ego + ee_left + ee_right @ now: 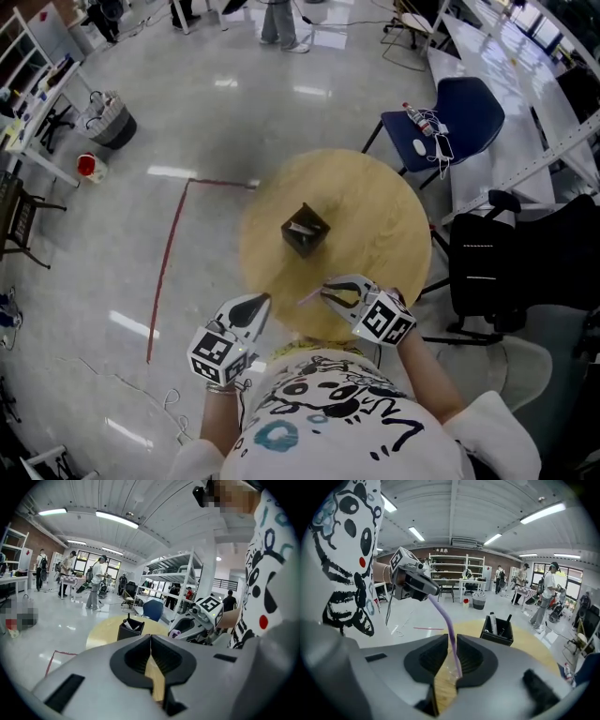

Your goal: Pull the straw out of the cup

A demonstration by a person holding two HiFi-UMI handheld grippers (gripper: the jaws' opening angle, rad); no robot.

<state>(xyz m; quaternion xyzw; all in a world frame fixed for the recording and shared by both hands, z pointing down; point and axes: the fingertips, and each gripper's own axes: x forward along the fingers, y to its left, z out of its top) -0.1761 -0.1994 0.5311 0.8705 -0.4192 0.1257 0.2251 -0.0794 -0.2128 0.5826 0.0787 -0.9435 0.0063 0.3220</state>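
A black square cup (305, 230) stands in the middle of the round wooden table (375, 206), with a few items sticking out of it. My right gripper (328, 292) hovers over the table's near edge, shut on a purple straw (309, 298) that is clear of the cup. In the right gripper view the straw (445, 620) rises from between the jaws of my right gripper (451, 656) and bends up to the left, with the cup (497, 632) beyond. My left gripper (258, 302) is shut and empty at the table's near left rim; its own view shows my left gripper (151, 641), closed, and the cup (129, 631) ahead.
A blue chair (455, 117) stands behind the table at the right, and a black chair (487, 262) is close to its right side. Red tape (169, 253) marks the floor at the left. Shelving and several people are far off.
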